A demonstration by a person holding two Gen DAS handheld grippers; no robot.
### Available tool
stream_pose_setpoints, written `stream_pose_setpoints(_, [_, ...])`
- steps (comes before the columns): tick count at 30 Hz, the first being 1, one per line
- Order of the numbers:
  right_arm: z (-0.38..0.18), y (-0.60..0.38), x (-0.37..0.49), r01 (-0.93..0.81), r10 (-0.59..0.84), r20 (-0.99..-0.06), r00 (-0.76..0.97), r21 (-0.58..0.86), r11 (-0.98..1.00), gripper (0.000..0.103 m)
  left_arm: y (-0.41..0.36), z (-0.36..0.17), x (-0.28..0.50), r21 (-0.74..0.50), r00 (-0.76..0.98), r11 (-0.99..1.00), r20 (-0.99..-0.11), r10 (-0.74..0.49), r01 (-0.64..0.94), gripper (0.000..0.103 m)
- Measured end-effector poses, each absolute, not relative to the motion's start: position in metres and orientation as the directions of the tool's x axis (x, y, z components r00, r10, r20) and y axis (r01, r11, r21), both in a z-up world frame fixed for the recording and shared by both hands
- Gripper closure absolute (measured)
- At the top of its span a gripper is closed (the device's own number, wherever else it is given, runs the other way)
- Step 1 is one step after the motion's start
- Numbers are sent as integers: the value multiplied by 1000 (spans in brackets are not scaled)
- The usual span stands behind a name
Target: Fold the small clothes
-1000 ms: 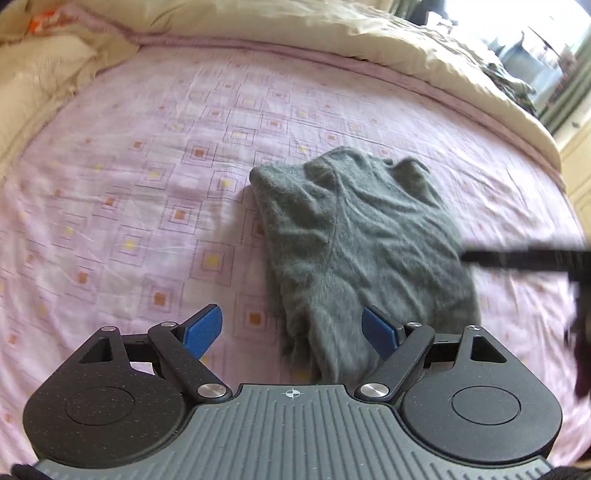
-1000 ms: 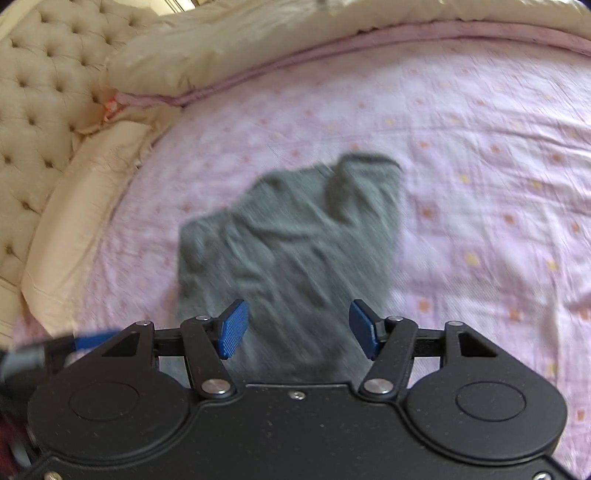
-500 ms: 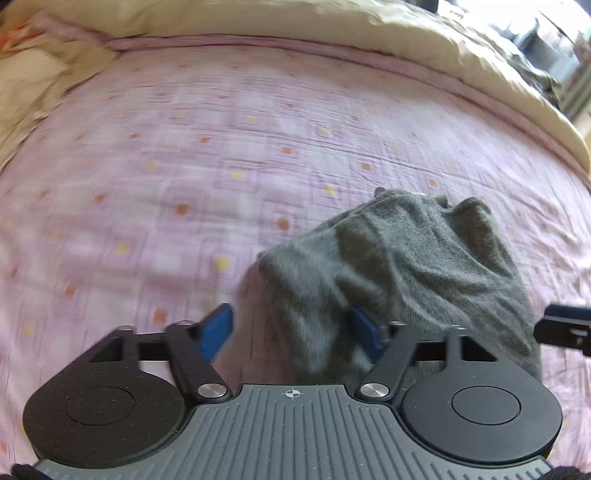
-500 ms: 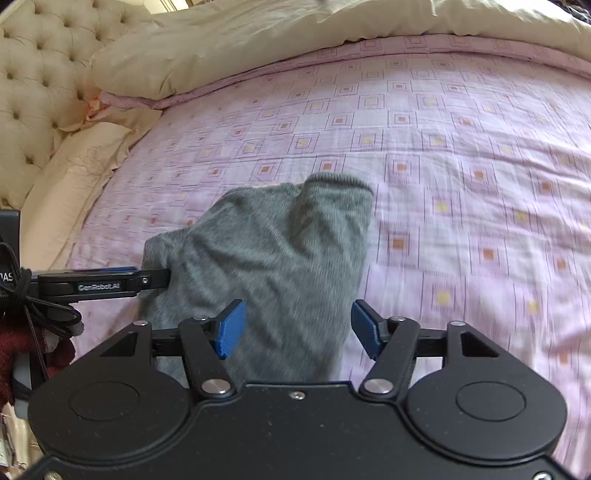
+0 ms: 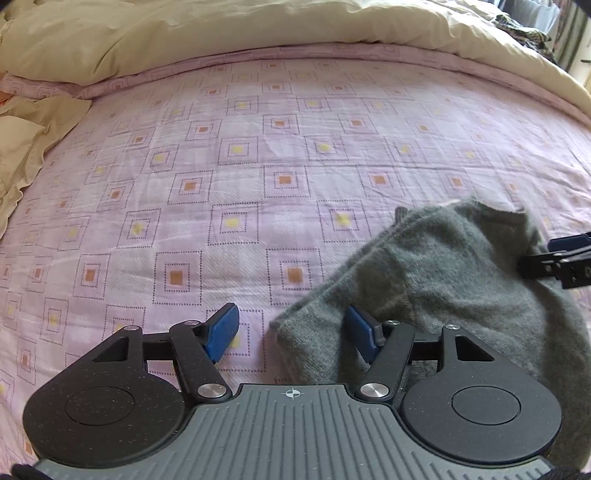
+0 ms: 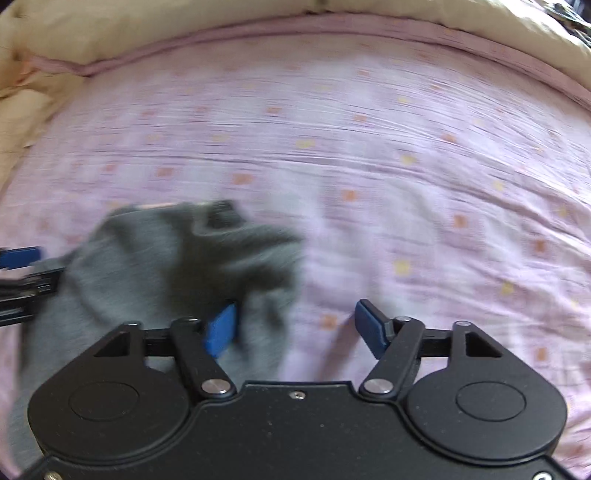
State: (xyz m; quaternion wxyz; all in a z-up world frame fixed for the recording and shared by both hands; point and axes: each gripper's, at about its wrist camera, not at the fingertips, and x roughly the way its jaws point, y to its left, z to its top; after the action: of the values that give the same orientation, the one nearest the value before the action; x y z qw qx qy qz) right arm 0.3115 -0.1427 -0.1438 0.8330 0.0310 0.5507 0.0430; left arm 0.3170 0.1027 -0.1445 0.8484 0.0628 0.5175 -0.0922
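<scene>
You see: fuzzy grey knit garment [image 5: 461, 280] | pink bedsheet [image 5: 258, 177], dotted squares with yellow and orange centres | far cream duvet [image 5: 221, 29] | blue gripper pads [image 5: 221, 334]

Each hand-held gripper [image 5: 291, 334] [image 6: 295, 328] has blue pads, black linkages, silver screws; the left's base is ribbed grey.

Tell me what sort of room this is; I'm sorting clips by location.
Most likely a bedroom: a bed with a pink patterned sheet, a cream duvet bunched along its far edge, and a grey garment lying on the sheet.

Pink patterned bedsheet [image 5: 280, 155], cream duvet [image 5: 207, 33], daylight
</scene>
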Motion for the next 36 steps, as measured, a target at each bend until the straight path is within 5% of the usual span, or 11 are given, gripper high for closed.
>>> stream_pose_setpoints(8, [-134, -161, 297, 12, 174, -882, 439, 199, 980, 21, 140, -125, 305, -157, 462, 980, -865, -196, 122, 40])
stream_pose_setpoints(12, [-118, -169, 267, 16, 285, -817, 501, 339, 941, 19, 154, -118, 292, -247, 458, 966, -852, -256, 80, 25])
stream_pose_setpoints(25, [-129, -164, 168, 36, 474, -766, 434, 541, 840, 11, 131, -140, 257, -309, 370, 943, -868, -332, 122, 25])
stream_pose_setpoints(36, [-154, -144, 180, -5, 572, -723, 386, 619, 785, 3, 122, -159, 309, -340, 351, 931, -862, -365, 134, 18])
